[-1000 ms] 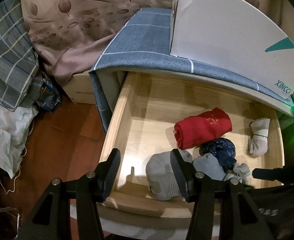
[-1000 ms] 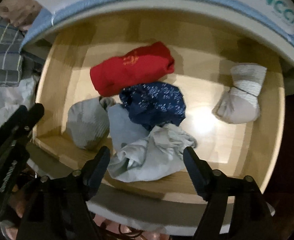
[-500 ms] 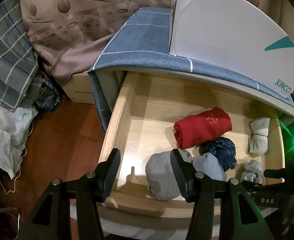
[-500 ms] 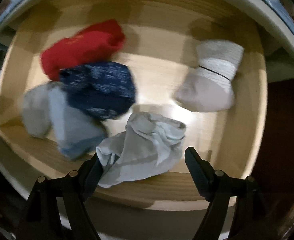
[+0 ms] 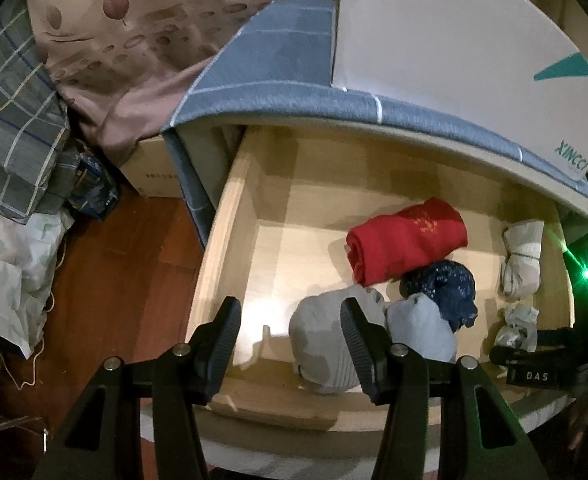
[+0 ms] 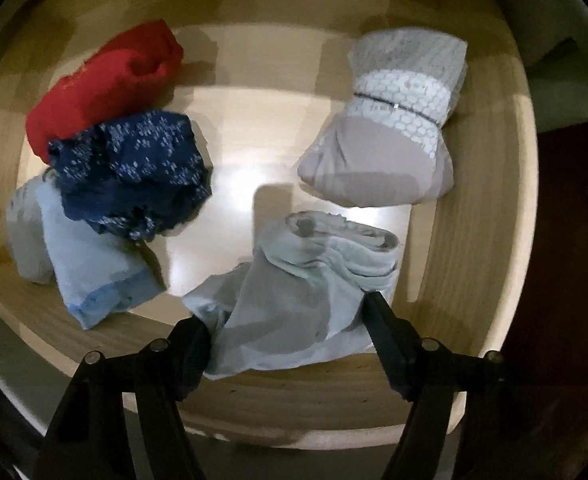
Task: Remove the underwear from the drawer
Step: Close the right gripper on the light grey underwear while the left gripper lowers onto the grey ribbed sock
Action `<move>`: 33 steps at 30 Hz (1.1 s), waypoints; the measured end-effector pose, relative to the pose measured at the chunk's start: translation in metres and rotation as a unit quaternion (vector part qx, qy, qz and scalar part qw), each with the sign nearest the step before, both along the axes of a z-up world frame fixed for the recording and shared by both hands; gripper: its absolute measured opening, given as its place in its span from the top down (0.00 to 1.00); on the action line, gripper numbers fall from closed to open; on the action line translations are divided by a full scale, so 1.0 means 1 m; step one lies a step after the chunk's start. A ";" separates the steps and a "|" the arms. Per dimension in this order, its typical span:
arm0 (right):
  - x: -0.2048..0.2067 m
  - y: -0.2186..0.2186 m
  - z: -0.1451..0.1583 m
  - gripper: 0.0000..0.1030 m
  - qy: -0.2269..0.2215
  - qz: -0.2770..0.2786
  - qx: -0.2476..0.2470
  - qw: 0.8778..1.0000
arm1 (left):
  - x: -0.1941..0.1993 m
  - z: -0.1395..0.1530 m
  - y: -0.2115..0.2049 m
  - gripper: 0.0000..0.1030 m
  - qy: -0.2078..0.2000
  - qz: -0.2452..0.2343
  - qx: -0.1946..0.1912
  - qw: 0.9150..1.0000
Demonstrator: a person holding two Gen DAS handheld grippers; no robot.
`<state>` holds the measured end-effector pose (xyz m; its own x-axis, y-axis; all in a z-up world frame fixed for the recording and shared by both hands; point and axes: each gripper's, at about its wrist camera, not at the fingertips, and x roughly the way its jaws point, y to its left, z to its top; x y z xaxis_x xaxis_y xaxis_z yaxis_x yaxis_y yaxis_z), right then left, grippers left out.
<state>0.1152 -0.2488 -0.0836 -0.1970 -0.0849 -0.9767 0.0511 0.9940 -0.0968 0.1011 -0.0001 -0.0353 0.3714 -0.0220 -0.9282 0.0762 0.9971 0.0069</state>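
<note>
Two tools work at the open drawer (image 5: 229, 208). Low over its front right corner, the right tool (image 6: 289, 320) has its fingers spread apart, one on each side of a crumpled pale grey-green piece of underwear (image 6: 310, 280); the cloth lies between them and brushes both pads, but the jaws have not closed on it, so this looks like the moment just before the pinch. That piece sits loose against the front wall, which probably makes it the easiest one to take first. From the left wrist view the same garment shows only as a small bundle (image 5: 518, 326) just beyond the right tool's dark body (image 5: 534, 364). Hovering above the front edge nearer the left side, the left tool (image 5: 289, 340) also has its jaws apart and holds nothing; it seems to be kept back to leave room, or to wait its turn. Inside the drawer, a cluster lies toward the middle and front: a grey rolled piece (image 5: 326, 344), a light blue folded piece (image 6: 93, 276) touching it, a navy patterned piece (image 6: 133, 172) resting partly on the blue, and a red roll (image 6: 101, 84) behind them toward the back. Apart from these, near the right wall, sits a beige and white roll (image 6: 390, 120) with a patterned band. A blue checked cloth (image 5: 285, 68) covers the top above the drawer, carrying a white box (image 5: 454, 40).
</note>
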 end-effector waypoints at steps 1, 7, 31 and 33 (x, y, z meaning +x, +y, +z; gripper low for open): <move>0.001 0.000 0.000 0.34 0.001 0.000 0.001 1.000 | 0.000 -0.001 -0.001 0.49 0.004 -0.002 0.000 1.000; 0.003 -0.007 -0.008 0.42 0.014 -0.004 0.001 1.000 | 0.004 -0.011 -0.006 0.49 0.033 -0.015 0.004 0.999; -0.011 -0.022 0.004 0.44 0.015 -0.022 0.028 0.999 | 0.026 -0.069 -0.036 0.48 0.181 -0.050 0.003 0.982; -0.011 -0.020 0.005 0.44 0.015 -0.021 0.028 0.999 | 0.028 -0.071 -0.044 0.45 0.184 -0.058 0.016 0.981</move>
<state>0.1042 -0.2689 -0.0785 -0.2291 -0.0208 -0.9732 0.0911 0.9949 -0.0427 0.1288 -0.0442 -0.1068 0.0079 -0.0131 -0.9999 0.1930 0.9811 -0.0113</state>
